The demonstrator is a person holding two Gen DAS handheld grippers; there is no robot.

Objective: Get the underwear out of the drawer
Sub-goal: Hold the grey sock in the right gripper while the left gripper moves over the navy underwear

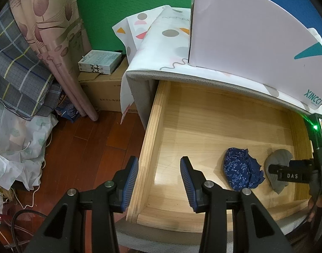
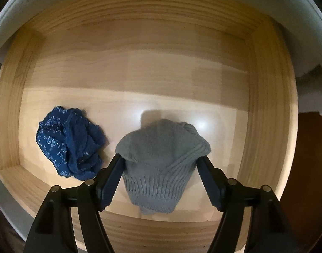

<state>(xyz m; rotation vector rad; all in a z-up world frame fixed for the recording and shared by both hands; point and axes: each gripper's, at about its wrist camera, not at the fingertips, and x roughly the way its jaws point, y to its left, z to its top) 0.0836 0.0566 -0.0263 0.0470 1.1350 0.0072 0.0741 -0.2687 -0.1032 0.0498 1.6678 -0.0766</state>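
On the far left of the left wrist view, a plaid blanket (image 1: 19, 67) and a leaf-patterned curtain (image 1: 53, 42) are being seen piled against a green wall (image 1: 123, 4), with cardboard boxes (image 1: 101, 92) standing on the dark wooden floor (image 1: 87, 143). Next to them, the left gripper (image 1: 158, 168) is being held with its jaws spread, straddling the left wall of the open wooden drawer (image 1: 148, 147); nothing is being gripped between its blue pads. Above the drawer, a white carton (image 1: 245, 38) is being supported on the patterned cover of the cabinet top.

Inside the drawer, crumpled blue floral underwear (image 2: 70, 141) is lying on the drawer floor toward the front, left of centre. Just to its right, apart from it, a grey ribbed knit garment (image 2: 161, 164) is lying between the fingers of the right gripper (image 2: 161, 162). That gripper is being pointed down into the drawer with its jaws spread wide; the fingertips are being kept at the garment's two sides, and whether the pads are touching the fabric cannot be told for certain. No squeezing of the cloth is being shown.
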